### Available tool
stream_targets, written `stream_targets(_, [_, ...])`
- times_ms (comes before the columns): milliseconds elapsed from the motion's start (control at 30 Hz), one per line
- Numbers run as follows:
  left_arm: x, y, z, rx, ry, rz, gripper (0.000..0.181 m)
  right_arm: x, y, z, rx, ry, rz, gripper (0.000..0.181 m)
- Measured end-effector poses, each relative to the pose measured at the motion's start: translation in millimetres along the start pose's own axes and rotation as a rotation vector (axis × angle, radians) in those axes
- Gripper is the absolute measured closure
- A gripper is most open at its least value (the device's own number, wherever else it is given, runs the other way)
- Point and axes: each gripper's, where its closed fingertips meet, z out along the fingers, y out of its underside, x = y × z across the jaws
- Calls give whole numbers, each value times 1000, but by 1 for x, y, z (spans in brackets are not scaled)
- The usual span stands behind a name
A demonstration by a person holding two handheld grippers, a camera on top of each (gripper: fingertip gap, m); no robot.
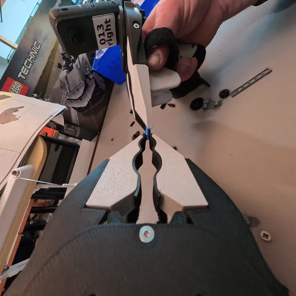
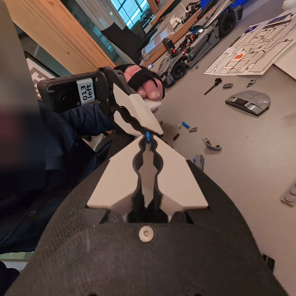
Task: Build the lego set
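Left gripper (image 1: 147,138) and right gripper (image 2: 148,139) meet tip to tip above the table (image 1: 240,144), both clenched on one blue pin (image 2: 148,137).

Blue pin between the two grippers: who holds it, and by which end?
Both: small blue plastic pin, one end in the left gripper, the other in the right gripper.

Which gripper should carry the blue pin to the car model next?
Probably right. Both grippers, left and right, pinch the blue pin tip to tip, and the car model lies ahead in the right wrist view, absent from the left.
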Motion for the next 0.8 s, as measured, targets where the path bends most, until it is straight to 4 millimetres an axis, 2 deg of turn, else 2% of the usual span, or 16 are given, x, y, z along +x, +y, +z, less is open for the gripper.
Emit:
stream_targets(500, [-8,-19,-11,76,-77,43,179,-17,-9,-5,49,-100,-3,178])
stream_targets(800, [-7,-26,-15,112,-64,41,179,-18,-9,-7,48,-103,-8,178])
